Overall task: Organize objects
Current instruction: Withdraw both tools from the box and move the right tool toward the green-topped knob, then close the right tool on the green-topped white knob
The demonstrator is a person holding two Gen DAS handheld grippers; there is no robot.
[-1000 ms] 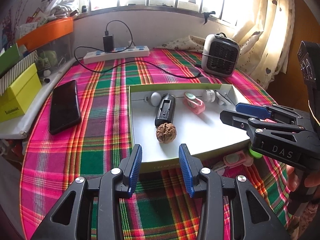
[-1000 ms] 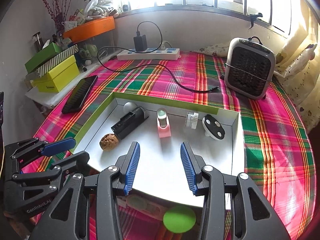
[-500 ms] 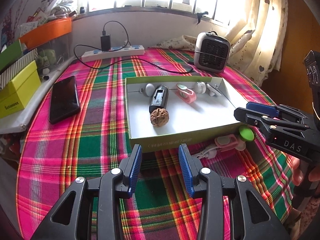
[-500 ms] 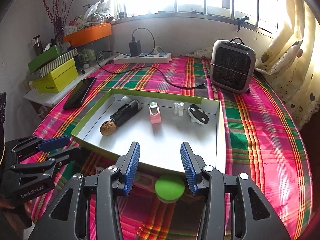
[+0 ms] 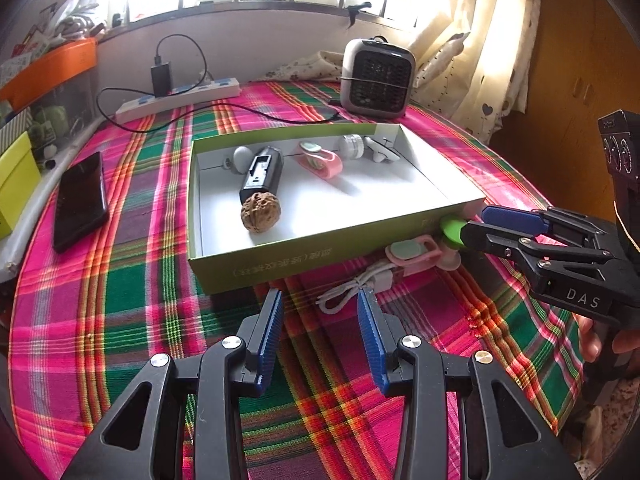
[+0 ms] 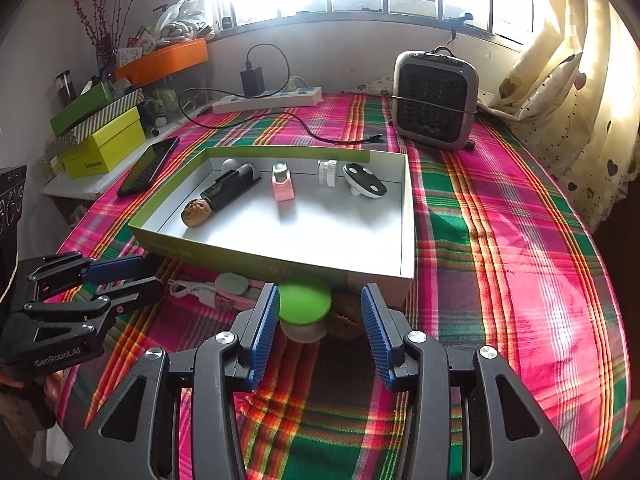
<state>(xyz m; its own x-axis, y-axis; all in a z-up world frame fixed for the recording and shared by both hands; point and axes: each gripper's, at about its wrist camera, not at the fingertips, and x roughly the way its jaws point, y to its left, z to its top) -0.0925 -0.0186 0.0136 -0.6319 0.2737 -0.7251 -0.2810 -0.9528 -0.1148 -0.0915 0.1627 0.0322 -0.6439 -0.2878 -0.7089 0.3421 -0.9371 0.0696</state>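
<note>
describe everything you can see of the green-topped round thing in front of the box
The green-topped round thing has a bright matte green domed cap over a paler, whitish base, probably plastic. It rests on the plaid cloth just outside the near wall of the box, beside a pink clip and a brown lumpy item. It sits between the fingers of the right gripper, nearer one blue pad; the jaws stand apart, not clamped on it.

A black phone [image 5: 82, 200] lies on the plaid tablecloth [image 5: 120, 300]; behind it a white power strip [image 5: 178, 98] with charger, a grey heater [image 5: 376, 76], cream curtains [image 5: 480, 40]
</note>
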